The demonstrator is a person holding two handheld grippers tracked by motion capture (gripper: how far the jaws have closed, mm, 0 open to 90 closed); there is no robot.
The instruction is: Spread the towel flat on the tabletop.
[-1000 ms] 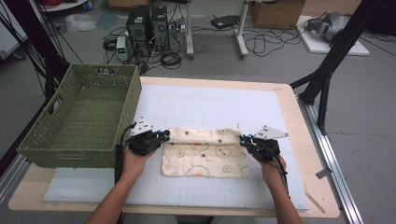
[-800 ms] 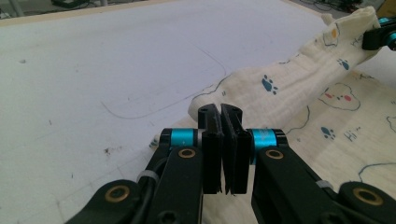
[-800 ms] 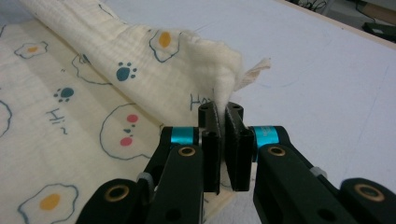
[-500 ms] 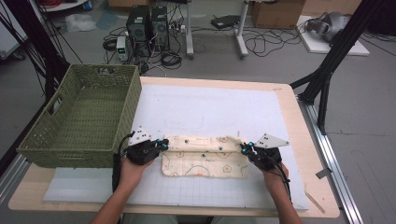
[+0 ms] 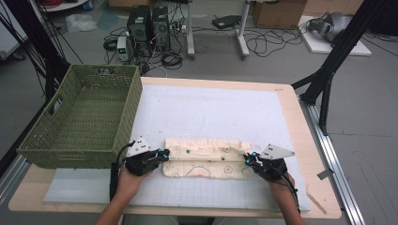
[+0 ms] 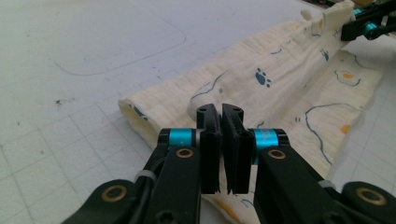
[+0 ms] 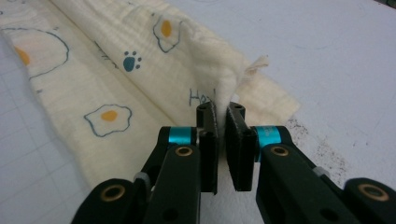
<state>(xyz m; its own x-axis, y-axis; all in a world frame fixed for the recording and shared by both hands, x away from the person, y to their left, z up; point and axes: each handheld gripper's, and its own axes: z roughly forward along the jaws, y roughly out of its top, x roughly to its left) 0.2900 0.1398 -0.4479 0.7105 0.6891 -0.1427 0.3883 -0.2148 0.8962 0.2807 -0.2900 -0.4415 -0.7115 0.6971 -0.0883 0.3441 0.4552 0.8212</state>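
Nearest to me, my left gripper (image 5: pixel 162 153) and right gripper (image 5: pixel 249 158) sit low at the front of the table, one at each short end of the folded cloth (image 5: pixel 206 161). In the left gripper view the jaws of that gripper (image 6: pixel 223 112) have just been easing apart and now stand with a thin slit between them, the cloth's edge (image 6: pixel 205 100) lying just past their tips rather than pinched, so I read that one as released. In the right gripper view the right gripper (image 7: pixel 221 112) has also just been loosening; a raised fold of the cloth (image 7: pixel 224 86) stands in the narrow gap between the jaws, and I cannot tell whether the pads press on it. The cloth is cream with fried-egg and paw prints, folded into a narrow band whose long axis runs left to right across the white gridded mat (image 5: pixel 211 112), parallel to the table's front edge, its ends pointing at the two grippers. Farther back and to the left, the green woven basket (image 5: pixel 56 140) rests on the wooden table (image 5: pixel 307 140), well apart from the cloth.
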